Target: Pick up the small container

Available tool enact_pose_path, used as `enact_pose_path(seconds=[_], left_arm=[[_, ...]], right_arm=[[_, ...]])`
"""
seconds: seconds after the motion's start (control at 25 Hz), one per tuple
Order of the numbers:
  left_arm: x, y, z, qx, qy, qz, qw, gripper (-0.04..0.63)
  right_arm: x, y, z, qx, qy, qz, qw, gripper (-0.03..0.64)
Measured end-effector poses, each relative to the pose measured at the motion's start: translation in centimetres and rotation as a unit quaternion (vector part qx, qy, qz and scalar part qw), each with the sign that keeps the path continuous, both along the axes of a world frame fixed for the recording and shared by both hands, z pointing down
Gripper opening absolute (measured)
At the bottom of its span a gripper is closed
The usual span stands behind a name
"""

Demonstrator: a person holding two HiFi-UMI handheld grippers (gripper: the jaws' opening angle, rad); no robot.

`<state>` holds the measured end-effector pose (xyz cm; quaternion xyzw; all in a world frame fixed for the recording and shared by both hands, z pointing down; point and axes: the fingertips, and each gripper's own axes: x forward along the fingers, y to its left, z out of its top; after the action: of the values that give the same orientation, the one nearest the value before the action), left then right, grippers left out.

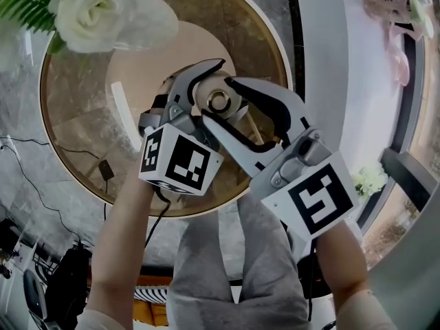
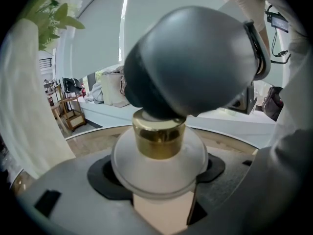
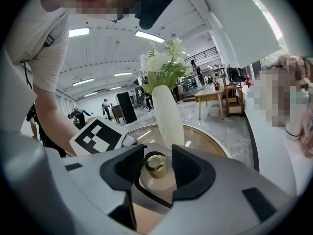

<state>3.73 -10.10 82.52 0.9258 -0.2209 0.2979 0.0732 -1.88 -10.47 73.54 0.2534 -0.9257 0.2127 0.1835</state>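
Head view, looking steeply down: my two hand-held grippers meet over a round brown table with a white rim [image 1: 265, 33]. My left gripper [image 1: 206, 88] and my right gripper [image 1: 220, 100] converge on the small frosted-white round container with a gold neck [image 1: 218, 103], which sits between their jaws above the tabletop. A white flower [image 1: 96, 12] fills the upper left corner.

Left gripper view: the container [image 2: 159, 153] fills the centre. My left gripper [image 2: 159, 173] is clamped on it, its black pads pressing the white body from both sides. A rounded dark grey finger [image 2: 195, 62] of my right gripper looms over the gold neck and hides its top.

Right gripper view: my right gripper [image 3: 156, 169] stands with its jaws apart. The container's gold neck [image 3: 156, 164] lies between the two black pads, with a gap on each side. The left gripper's marker cube [image 3: 98, 136] shows at the left, and a tall white vase of white flowers [image 3: 166, 116] stands on the table just behind.
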Motion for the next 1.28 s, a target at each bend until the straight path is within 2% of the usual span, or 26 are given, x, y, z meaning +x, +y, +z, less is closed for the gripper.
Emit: enact_pose_path(seconds=[0.24,0.48,0.64,0.88,1.08,1.28], left_arm=[[0.1,0.2,0.0,0.002,0.000,0.014,0.9999,0.336],[0.0,0.3,0.0,0.000,0.000,0.020,0.9998,0.336],[0.2,0.3,0.0,0.003,0.002,0.020,0.9998,0.336],[0.1,0.3,0.0,-0.003,-0.003,0.016,0.9999,0.336],[0.5,0.6,0.1,-0.024,0.000,0.024,0.9994,0.336],[0.6,1.4,-1.0,-0.036,0.002,0.021,0.9991,0.336]], right_arm=[[-0.5,0.7,1.4,0.018,0.030,-0.024,0.999,0.173],[-0.6,1.3,2.1,0.058,0.055,-0.039,0.996,0.141],[-0.3,1.5,2.2,0.087,0.048,-0.043,0.994,0.137],[-0.3,1.5,2.2,0.090,0.046,-0.034,0.994,0.133],[0.0,1.3,2.1,0.078,0.042,-0.026,0.996,0.132],[-0.1,1.9,1.0,0.064,0.053,-0.038,0.996,0.132]])
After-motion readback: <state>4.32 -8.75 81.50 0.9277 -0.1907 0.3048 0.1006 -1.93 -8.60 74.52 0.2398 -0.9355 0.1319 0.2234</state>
